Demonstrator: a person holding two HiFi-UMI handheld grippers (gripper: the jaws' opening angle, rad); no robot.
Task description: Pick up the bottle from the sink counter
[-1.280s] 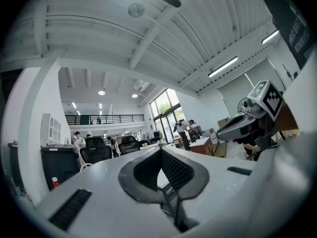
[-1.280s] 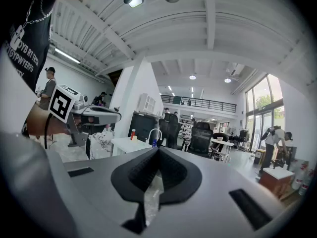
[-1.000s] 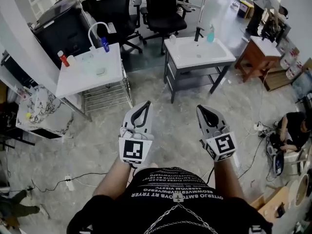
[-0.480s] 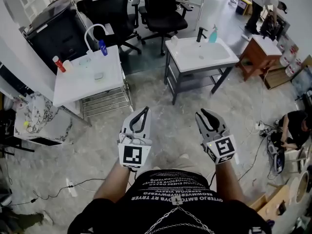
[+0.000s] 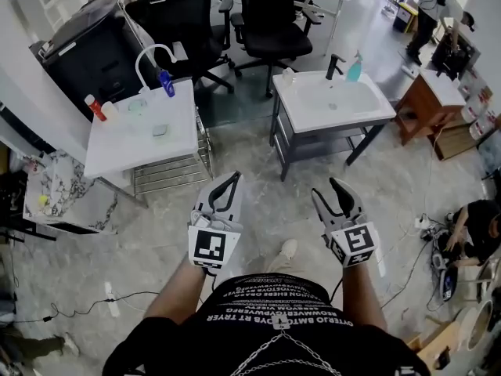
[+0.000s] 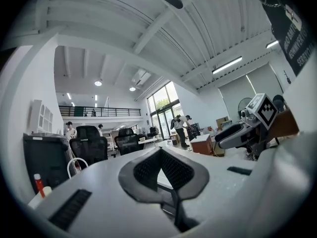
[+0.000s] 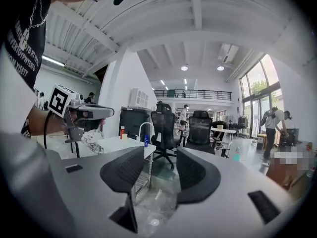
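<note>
A teal spray bottle [image 5: 355,68] stands at the back of the white sink counter [image 5: 368,114], beside a black tap [image 5: 335,65]; it shows small and far off [image 7: 237,154] in the right gripper view. A blue bottle [image 5: 167,83] and a red bottle [image 5: 95,107] stand on a second white counter [image 5: 133,143] with a white arched tap [image 5: 154,52]. Both grippers hang over the floor, far short of either counter. My left gripper [image 5: 230,182] is shut and empty, its tips meeting [image 6: 161,152]. The jaws of my right gripper [image 5: 332,193] are opening, with nothing between them [image 7: 161,157].
Two black office chairs [image 5: 270,18] stand behind the counters, and a black cabinet [image 5: 86,45] is at the far left. A wooden side table [image 5: 427,104] is to the right of the sink counter. Cables and a power strip [image 5: 109,296] lie on the marble floor. A person crouches at the right edge [image 5: 473,225].
The right gripper's jaws have spread apart from shut. The scene has shifted slightly as the person's head turned; both grippers stay in front of the body.
</note>
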